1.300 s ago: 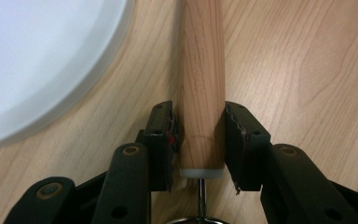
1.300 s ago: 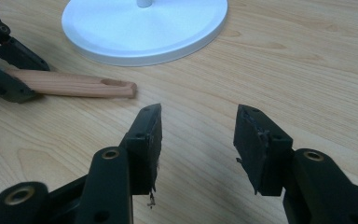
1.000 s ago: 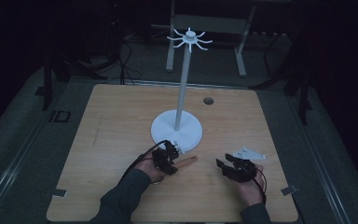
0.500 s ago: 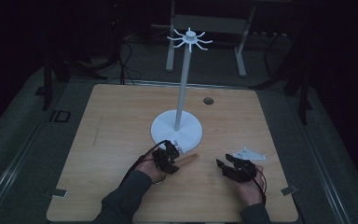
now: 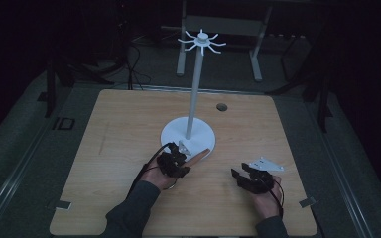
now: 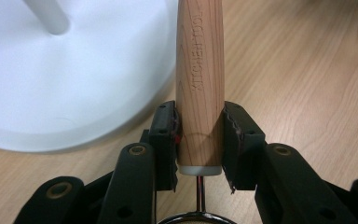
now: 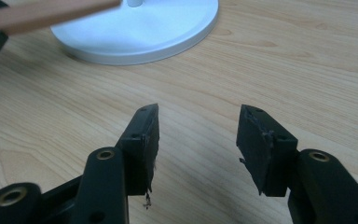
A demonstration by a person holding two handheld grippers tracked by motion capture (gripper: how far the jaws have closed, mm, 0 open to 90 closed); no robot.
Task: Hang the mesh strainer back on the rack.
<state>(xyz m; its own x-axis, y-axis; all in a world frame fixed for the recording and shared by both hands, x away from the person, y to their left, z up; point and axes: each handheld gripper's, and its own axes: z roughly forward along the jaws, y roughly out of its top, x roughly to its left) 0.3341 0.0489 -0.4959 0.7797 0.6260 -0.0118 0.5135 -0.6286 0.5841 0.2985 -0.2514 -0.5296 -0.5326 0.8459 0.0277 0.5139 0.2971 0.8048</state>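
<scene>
Wooden table [image 5: 129, 144] — white stand base [image 6: 65, 79] just beside clamped handle [image 6: 199, 84].

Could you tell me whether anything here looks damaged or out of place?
Only wear: the right gripper has ragged, chipped pads. The left gripper squarely clamps the wooden handle beside the white stand base.

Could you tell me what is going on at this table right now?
A person works at a wooden table with a gripper in each hand. The left gripper is shut on the wooden handle of a kitchen tool, beside the round base of a white hook stand. The right gripper is open with nothing between its jaws, which have just been opening, above bare tabletop.
</scene>
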